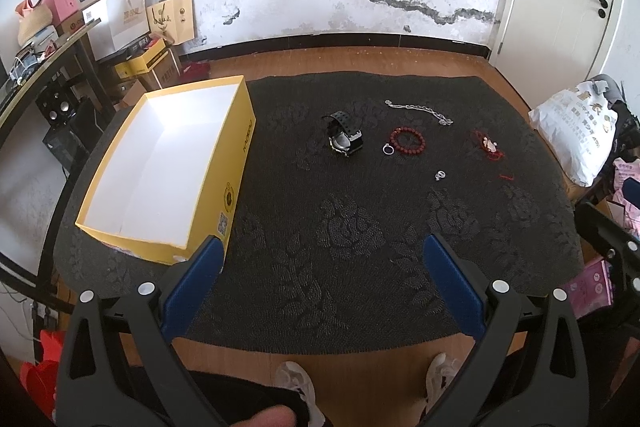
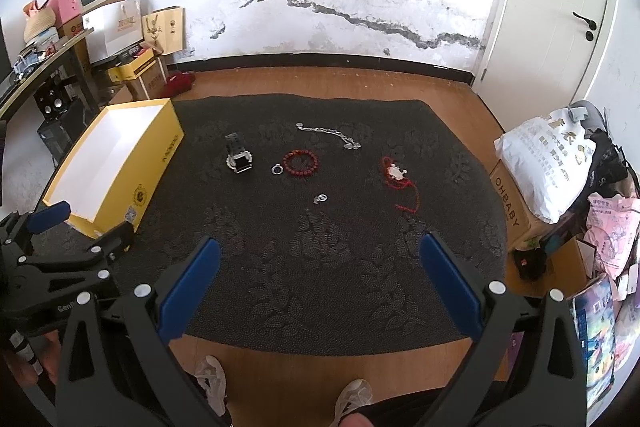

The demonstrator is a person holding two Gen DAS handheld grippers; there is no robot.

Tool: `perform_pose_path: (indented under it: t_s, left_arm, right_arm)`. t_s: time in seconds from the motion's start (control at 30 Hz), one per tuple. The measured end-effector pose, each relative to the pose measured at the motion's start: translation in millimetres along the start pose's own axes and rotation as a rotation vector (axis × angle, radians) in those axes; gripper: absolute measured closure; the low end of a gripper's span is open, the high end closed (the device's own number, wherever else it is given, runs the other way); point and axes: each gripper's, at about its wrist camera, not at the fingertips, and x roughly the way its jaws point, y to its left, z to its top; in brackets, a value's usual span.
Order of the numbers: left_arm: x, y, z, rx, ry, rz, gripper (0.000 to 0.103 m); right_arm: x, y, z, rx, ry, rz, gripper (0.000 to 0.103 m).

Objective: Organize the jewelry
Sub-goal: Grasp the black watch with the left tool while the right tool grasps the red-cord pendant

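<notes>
Nearest to me are my own shoes (image 1: 296, 379) on the wood floor, poking out below both grippers. My left gripper (image 1: 320, 255) hangs with its blue pads spread wide and nothing between them; its left finger (image 1: 192, 283) overlaps the near corner of the yellow box (image 1: 236, 163) in the picture, though I cannot tell whether it touches. My right gripper (image 2: 320, 255) is released too, fingers wide apart over bare mat.

Going left to right from the right wrist view: the left gripper's frame shows at the left edge, in front of the box's near end. The box sits on the left edge of the dark patterned mat (image 2: 320, 287), open, white inside, with nothing visible in it. Next is a black watch (image 2: 239, 159), then a small silver ring (image 2: 277, 169) just beside a red bead bracelet (image 2: 302, 163). Behind them lies a silver chain (image 2: 328, 134). A second small silver piece (image 2: 320, 198) lies nearer me, too small to identify. Farthest right is a red cord with a pale charm (image 2: 396, 173), its tail trailing toward me. All pieces lie apart from both grippers, with nothing between.

Off the mat, stacked cartons and paper bags (image 2: 124, 27) crowd the left corner by a desk; a white sack (image 2: 548, 163) on a carton and pink packets are cut off at the right.
</notes>
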Motion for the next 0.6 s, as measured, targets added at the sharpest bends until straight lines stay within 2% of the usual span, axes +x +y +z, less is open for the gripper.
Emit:
perform_pose_path:
  t_s: [0.33,0.6]
  left_arm:
    - [49.5,-19.4,22.5,0.027,0.033,-0.021,0.006]
    - [100.6,-33.5,44.9,0.028,0.075,-0.034,0.006]
  right_arm:
    - [44.8,-18.0,17.8,0.025,0.023,0.0,0.006]
    - [103.3,-30.1,32.5,0.048,0.052,-0.004,0.007]
